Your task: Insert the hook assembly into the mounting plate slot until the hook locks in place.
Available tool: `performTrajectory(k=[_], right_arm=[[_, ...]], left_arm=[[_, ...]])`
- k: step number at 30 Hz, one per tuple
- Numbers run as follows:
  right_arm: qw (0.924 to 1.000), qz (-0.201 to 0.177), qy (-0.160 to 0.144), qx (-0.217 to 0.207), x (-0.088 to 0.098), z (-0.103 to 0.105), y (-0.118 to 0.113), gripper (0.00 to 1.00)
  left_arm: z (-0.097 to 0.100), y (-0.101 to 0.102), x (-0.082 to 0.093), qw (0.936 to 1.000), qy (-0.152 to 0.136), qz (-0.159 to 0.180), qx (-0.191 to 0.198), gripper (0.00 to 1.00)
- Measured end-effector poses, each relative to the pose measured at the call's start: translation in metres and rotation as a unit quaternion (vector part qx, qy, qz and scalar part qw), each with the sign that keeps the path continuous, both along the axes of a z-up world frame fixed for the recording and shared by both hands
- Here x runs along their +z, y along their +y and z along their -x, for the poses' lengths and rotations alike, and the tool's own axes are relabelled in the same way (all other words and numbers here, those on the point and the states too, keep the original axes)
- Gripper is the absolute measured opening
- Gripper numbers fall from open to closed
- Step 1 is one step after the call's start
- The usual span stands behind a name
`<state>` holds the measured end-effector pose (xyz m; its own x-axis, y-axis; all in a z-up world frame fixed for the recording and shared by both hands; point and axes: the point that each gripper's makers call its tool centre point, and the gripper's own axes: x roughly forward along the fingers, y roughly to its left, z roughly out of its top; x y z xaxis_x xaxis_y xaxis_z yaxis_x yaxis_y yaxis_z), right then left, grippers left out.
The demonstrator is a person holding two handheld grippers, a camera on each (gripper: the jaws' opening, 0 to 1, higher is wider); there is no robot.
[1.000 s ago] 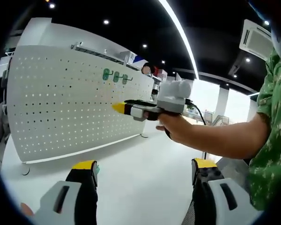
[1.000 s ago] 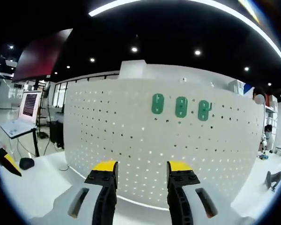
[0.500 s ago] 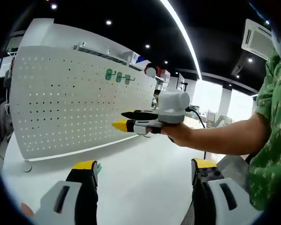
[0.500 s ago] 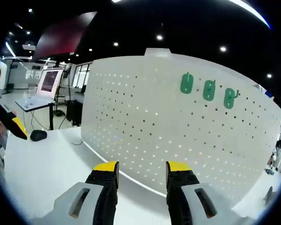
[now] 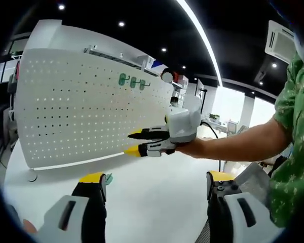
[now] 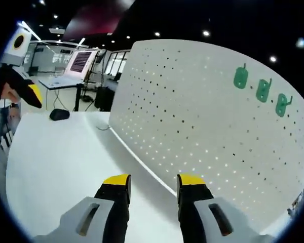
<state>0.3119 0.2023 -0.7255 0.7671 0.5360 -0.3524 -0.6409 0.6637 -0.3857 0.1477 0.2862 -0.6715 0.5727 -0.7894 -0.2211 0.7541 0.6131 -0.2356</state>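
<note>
The white pegboard stands upright on the table, with three green hooks mounted near its top right. In the right gripper view the pegboard runs off to the right, and the green hooks sit high on it. My left gripper is open and empty, low and well short of the board. A small teal bit shows beside its left finger. A hand holds my right gripper in front of the board, tips apart. In its own view the right gripper is open, with nothing between its jaws.
The white tabletop spreads in front of the board. A laptop on a stand and a dark mouse lie beyond the table's far left end. The left gripper's yellow tip shows at the left edge. A green patterned sleeve is at right.
The right gripper has dropped lower and tilted down in front of the board. Its view has swung so the board now lies to the right. The left gripper has barely moved.
</note>
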Motion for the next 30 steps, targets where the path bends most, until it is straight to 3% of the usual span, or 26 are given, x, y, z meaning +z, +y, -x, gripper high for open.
performTrajectory(k=[7, 9, 18, 23, 30], right_arm=[[0.9973, 0.053, 0.013, 0.049, -0.018, 0.001, 0.007, 0.35], [0.9941, 0.082, 0.019, 0.069, -0.027, 0.002, 0.008, 0.34], [0.9824, 0.13, 0.044, 0.127, -0.053, -0.002, 0.016, 0.33], [0.9752, 0.142, 0.07, 0.155, -0.071, -0.003, 0.022, 0.32], [0.9659, 0.155, 0.084, 0.19, -0.087, -0.006, 0.038, 0.31]], left_arm=[[-0.001, 0.003, -0.003, 0.9999, 0.003, -0.001, 0.009, 0.83], [0.0, 0.002, -0.003, 0.9999, 0.004, -0.001, 0.011, 0.83], [0.001, 0.003, -0.005, 0.9998, 0.007, -0.002, 0.019, 0.83], [0.0, 0.008, -0.008, 0.9995, 0.012, -0.003, 0.028, 0.83], [-0.002, 0.01, -0.012, 0.9992, 0.019, -0.007, 0.035, 0.82]])
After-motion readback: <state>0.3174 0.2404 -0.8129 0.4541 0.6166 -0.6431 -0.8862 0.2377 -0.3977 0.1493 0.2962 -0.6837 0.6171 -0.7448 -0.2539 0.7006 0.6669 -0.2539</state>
